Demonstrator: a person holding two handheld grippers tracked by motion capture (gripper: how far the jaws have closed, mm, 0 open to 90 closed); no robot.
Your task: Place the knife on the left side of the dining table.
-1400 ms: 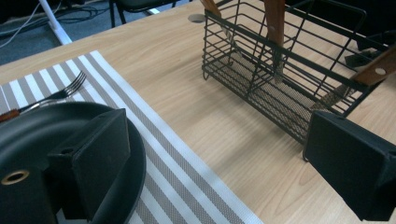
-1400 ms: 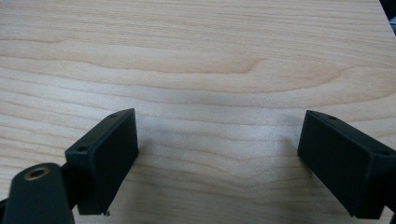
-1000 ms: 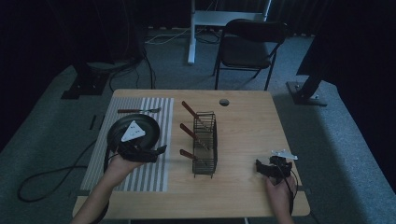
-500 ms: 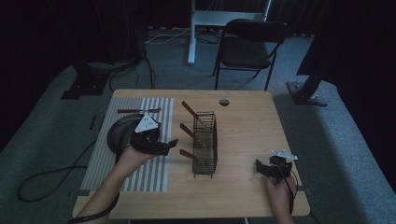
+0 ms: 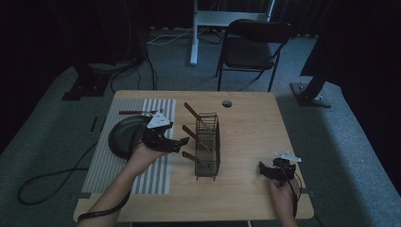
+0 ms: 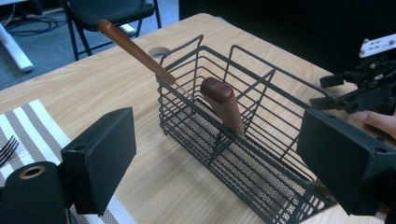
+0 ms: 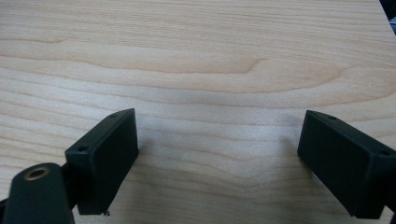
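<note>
Black wire mesh basket (image 5: 208,146) stands on the pale wooden desk (image 5: 250,123), directly ahead of the left tongs (image 5: 182,142). Left tongs are held wide with nothing between the pads; the jaws have just been closing slightly. Three brown wooden-handled utensils (image 6: 223,105) lean in the basket, handles tilted toward the left tongs; the nearest handle (image 5: 189,156) lies just beside their tips. Behind the left tongs sit a round black pan (image 5: 124,136) and a grey-and-white striped placemat (image 5: 158,172); a fork (image 6: 7,148) rests on the mat. Right tongs (image 5: 265,170) rest well apart beyond the basket, spread wide over bare desk, empty. Basket wall stands between the two tongs.
</note>
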